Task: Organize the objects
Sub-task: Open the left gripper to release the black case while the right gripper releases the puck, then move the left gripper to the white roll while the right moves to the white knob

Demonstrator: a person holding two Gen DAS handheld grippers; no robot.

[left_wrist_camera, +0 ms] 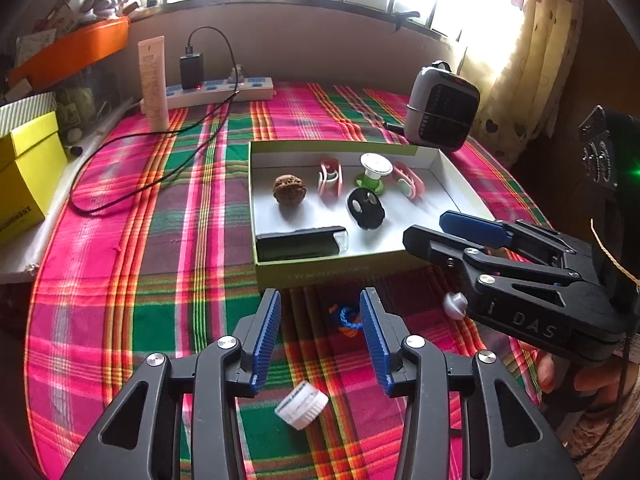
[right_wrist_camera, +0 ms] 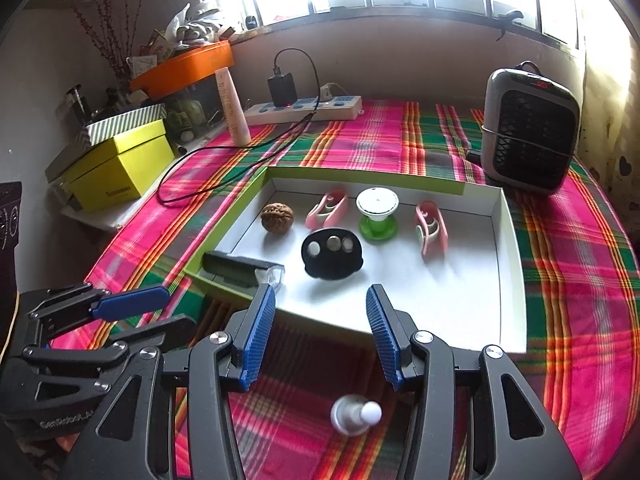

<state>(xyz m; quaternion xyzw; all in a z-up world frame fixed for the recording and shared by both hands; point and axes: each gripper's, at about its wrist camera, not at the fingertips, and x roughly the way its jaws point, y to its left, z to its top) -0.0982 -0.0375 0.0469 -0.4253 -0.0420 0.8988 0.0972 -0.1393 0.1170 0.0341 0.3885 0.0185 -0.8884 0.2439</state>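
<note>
Three small things still lie loose on the plaid-covered desk [left_wrist_camera: 168,280], just outside the shallow box [left_wrist_camera: 320,272]: a blue-and-orange cord loop [left_wrist_camera: 347,320], a white ribbed cap [left_wrist_camera: 302,404] and a silver-and-white knob [right_wrist_camera: 355,414]. Already inside the box are a walnut [left_wrist_camera: 289,189], two pink clips, a green-and-white spool [left_wrist_camera: 372,174], a black round case [left_wrist_camera: 365,208] and a dark oblong gadget [left_wrist_camera: 300,242].

The left tool [left_wrist_camera: 320,336] is released, nothing between its blue pads. It points steeply down at the desk, with the cord loop just beyond its tips toward 1 o'clock and the cap lying under the gap at 6 o'clock. The right tool [right_wrist_camera: 320,336] is also spread wide and empty, tilted down over the box's near rim, with the knob below it at 6 o'clock.

The likely step is picking up the next loose item. For the left, the loop is the natural target: come down so the pads straddle it, press close to the cloth without snagging the fabric, then clench. The right would need to draw back toward 6 o'clock to get the knob between its pads; round things may roll, so close slowly and squarely.
</note>
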